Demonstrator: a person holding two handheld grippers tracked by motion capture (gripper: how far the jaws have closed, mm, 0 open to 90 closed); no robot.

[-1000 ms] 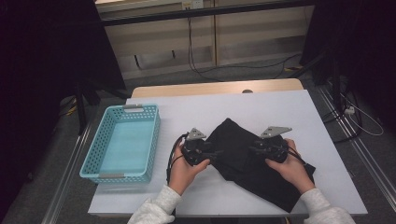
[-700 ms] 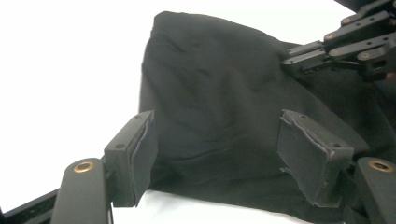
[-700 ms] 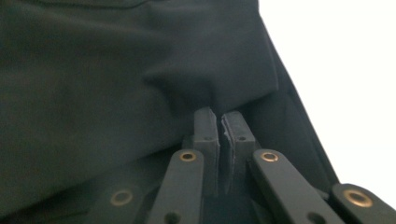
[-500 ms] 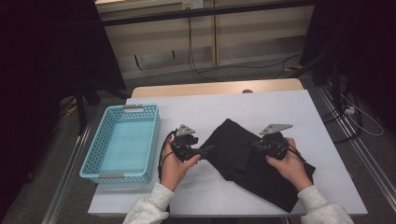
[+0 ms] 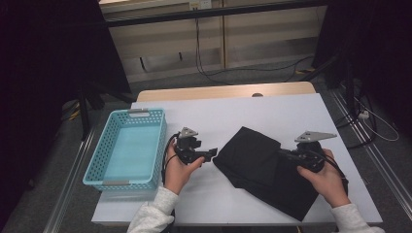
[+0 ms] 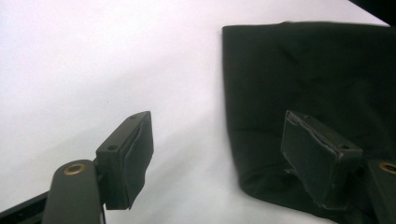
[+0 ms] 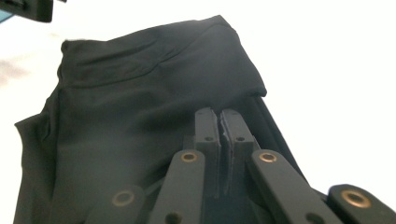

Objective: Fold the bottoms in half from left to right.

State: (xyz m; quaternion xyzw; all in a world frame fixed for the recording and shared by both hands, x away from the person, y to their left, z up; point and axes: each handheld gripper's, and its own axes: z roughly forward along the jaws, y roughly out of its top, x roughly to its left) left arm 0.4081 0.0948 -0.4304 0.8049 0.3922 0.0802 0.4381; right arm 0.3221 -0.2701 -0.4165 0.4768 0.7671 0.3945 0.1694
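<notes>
Your left gripper [image 6: 219, 154] has its jaws wide apart, with nothing between the pads; they have just been opening. The left pad sits over the white table [image 6: 93, 60]. The right pad overlaps the black cloth [image 6: 308, 70], whose folded edge lies between the jaws.

In the high view, the right hand [image 5: 326, 180] is covering the near corner of the black cloth [image 5: 265, 170], and the frame's bottom edge is cutting off both sleeves. The right hand-held gripper [image 7: 220, 122] is blocking the cloth beneath it in the right gripper view, so whether any fabric is sitting between its closed pads is impossible to tell. In the left gripper view, the cloth is running off the right and bottom edges. The room around the surface [image 5: 272, 111] is lying in darkness.
</notes>
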